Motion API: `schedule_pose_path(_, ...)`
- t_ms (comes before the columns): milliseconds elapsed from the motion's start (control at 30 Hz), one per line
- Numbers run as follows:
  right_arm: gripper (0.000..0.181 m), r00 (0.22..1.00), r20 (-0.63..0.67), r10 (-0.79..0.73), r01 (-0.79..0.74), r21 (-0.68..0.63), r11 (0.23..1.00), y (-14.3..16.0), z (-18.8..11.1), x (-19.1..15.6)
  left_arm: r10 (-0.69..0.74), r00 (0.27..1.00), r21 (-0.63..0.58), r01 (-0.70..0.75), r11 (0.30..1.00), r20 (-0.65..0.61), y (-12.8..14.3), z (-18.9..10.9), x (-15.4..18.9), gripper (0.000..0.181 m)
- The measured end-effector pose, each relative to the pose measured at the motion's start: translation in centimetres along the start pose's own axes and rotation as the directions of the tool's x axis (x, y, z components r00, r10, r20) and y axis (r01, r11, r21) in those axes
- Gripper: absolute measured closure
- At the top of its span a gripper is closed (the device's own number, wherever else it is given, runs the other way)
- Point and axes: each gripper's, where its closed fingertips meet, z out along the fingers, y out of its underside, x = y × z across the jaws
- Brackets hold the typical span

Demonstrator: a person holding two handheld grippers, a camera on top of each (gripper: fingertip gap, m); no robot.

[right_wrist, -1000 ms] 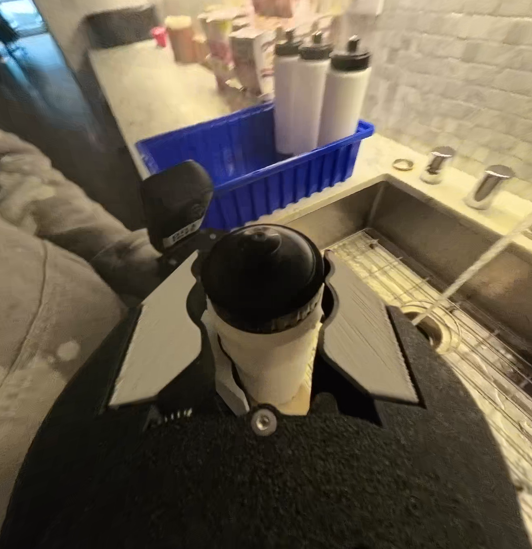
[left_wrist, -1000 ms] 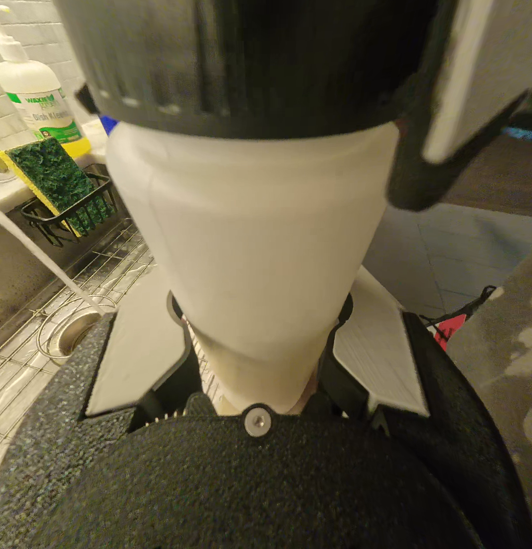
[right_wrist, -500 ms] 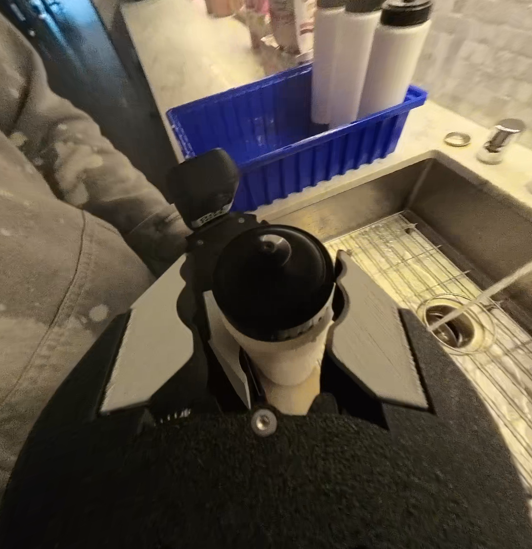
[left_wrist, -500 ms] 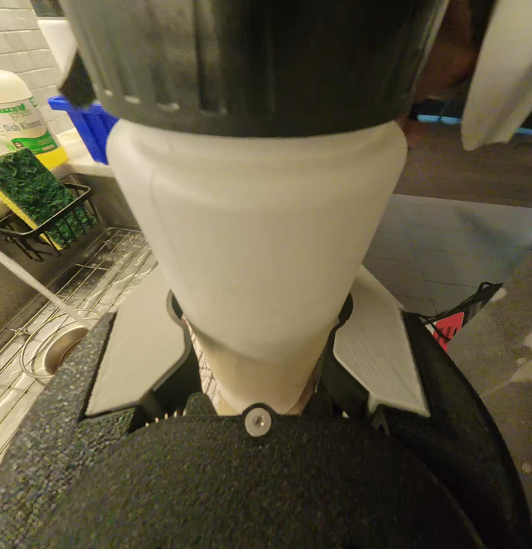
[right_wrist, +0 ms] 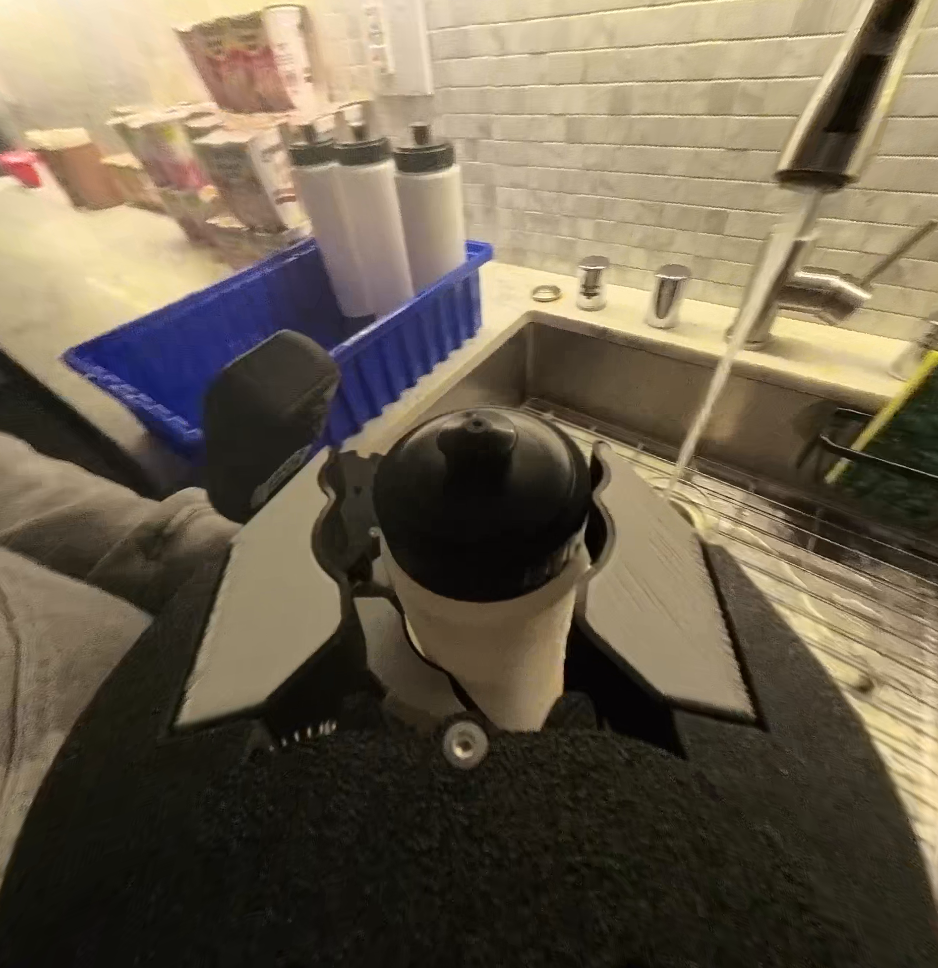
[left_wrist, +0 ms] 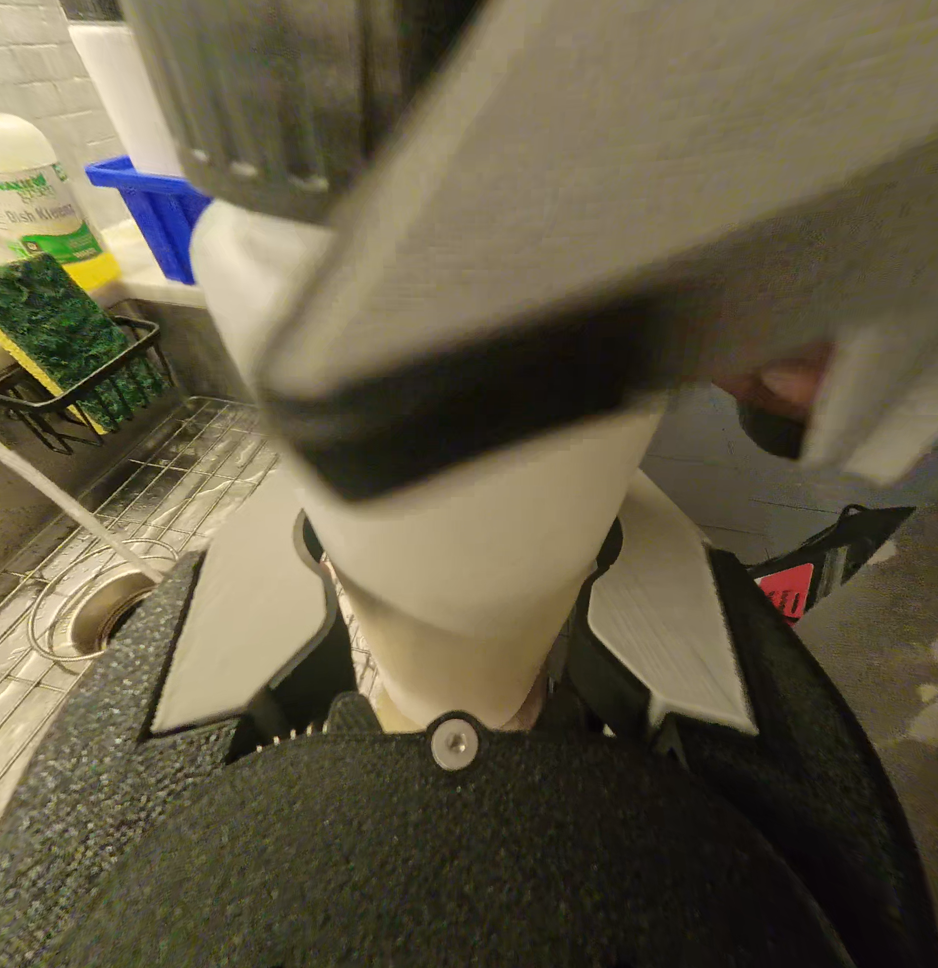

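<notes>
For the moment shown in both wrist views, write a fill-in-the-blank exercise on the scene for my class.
1. The left gripper is shut on a white bottle with a ____ cap.
2. Three more bottles stand in a ____ bin.
3. Water from the tap runs into the ____.
4. The green sponge sits in a black wire ____.

Missing words: black; blue; sink; rack
</notes>
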Motion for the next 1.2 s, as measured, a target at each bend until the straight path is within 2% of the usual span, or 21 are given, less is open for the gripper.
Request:
schedule_pose_path(100, 0.082, 0.96, 0.273, -0.061, 0.093, -0.107, 0.99, 0.0, -0.2, -0.8, 0.012, 0.999, -0.001, -0.012, 1.0, -0.041, 0.0, -0.1, 0.3, 0.077)
schedule_pose_path(167, 0.092, 0.897, 0.429, -0.107, 0.189, -0.154, 0.97, 0.5, -0.4, -1.6, 0.019, 0.997, -0.004, -0.019, 1.0, -0.068, 0.1, -0.2, 0.6, 0.077)
schedule_pose_path(267, 0.103, 0.866, 0.478, -0.149, 0.25, -0.155, 0.956, 0.7, -0.4, -1.4, 0.015, 0.996, -0.007, -0.016, 1.0, -0.093, 0.1, -0.2, 0.7, 0.077)
schedule_pose_path(367, 0.104, 0.932, 0.348, -0.101, 0.137, -0.081, 0.987, 0.1, 0.0, -0.8, -0.001, 0.997, -0.007, 0.0, 1.0, -0.076, 0.1, -0.1, 0.5, 0.073)
schedule_pose_path(400, 0.104, 0.963, 0.261, -0.064, 0.079, -0.046, 0.996, -0.2, 0.2, -0.3, -0.007, 0.998, -0.005, 0.007, 1.0, -0.062, 0.1, -0.1, 0.4, 0.077)
schedule_pose_path(467, 0.104, 0.999, 0.047, -0.002, 0.0, 0.038, 0.999, -0.6, 0.2, 0.7, -0.02, 0.999, -0.002, 0.02, 1.0, -0.03, 0.0, 0.1, 0.1, 0.073)
schedule_pose_path(533, 0.104, 0.983, -0.175, 0.056, -0.039, 0.101, 0.994, -0.6, -0.2, 1.4, -0.009, 1.0, 0.001, 0.009, 1.0, -0.003, 0.0, 0.2, 0.1, 0.077)
schedule_pose_path(600, 0.104, 0.962, -0.263, 0.073, -0.049, 0.097, 0.994, -0.5, -0.4, 1.4, 0.005, 1.0, 0.006, -0.005, 1.0, 0.001, 0.0, 0.2, 0.3, 0.077)
schedule_pose_path(667, 0.101, 0.983, -0.178, 0.045, -0.038, 0.043, 0.998, -0.6, -0.1, 1.3, 0.002, 1.0, -0.004, -0.002, 1.0, -0.01, 0.1, 0.2, 0.4, 0.077)
schedule_pose_path(733, 0.093, 1.0, 0.024, 0.003, -0.003, -0.005, 1.0, -0.8, 0.1, 0.6, 0.0, 0.999, -0.001, 0.0, 1.0, -0.036, 0.1, 0.2, 0.5, 0.077)
schedule_pose_path(767, 0.086, 0.992, 0.129, -0.016, 0.023, -0.055, 0.998, -0.5, 0.1, 0.3, 0.004, 0.999, 0.001, -0.004, 1.0, -0.05, 0.1, 0.2, 0.6, 0.077)
schedule_pose_path(833, 0.083, 0.944, 0.329, -0.033, 0.087, -0.151, 0.985, 0.5, -0.1, -0.7, 0.013, 0.997, -0.003, -0.013, 1.0, -0.078, 0.1, 0.1, 0.9, 0.076)
schedule_pose_path(900, 0.091, 0.896, 0.437, -0.076, 0.174, -0.188, 0.967, 1.3, -0.1, -1.4, 0.021, 0.994, -0.004, -0.022, 1.0, -0.106, 0.2, 0.0, 1.1, 0.076)
schedule_pose_path(933, 0.094, 0.889, 0.445, -0.111, 0.212, -0.184, 0.96, 1.5, 0.0, -1.4, 0.023, 0.993, -0.007, -0.024, 1.0, -0.116, 0.2, 0.0, 1.2, 0.077)
schedule_pose_path(1000, 0.094, 0.895, 0.429, -0.117, 0.197, -0.147, 0.969, 1.3, 0.2, -1.4, 0.021, 0.993, -0.012, -0.023, 1.0, -0.118, 0.3, -0.1, 1.2, 0.076)
schedule_pose_path(1033, 0.094, 0.918, 0.382, -0.105, 0.162, -0.119, 0.98, 1.0, 0.3, -1.1, 0.018, 0.994, -0.015, -0.02, 1.0, -0.11, 0.3, -0.1, 1.1, 0.077)
schedule_pose_path(1133, 0.096, 0.991, 0.127, -0.028, 0.026, 0.015, 1.0, 0.1, 0.6, 0.3, -0.001, 0.998, -0.01, 0.001, 1.0, -0.059, 0.2, 0.2, 0.8, 0.079)
schedule_pose_path(1200, 0.095, 0.996, -0.084, 0.027, -0.02, 0.093, 0.995, -0.3, 0.5, 1.2, -0.009, 1.0, -0.001, 0.009, 1.0, -0.028, 0.1, 0.3, 0.6, 0.073)
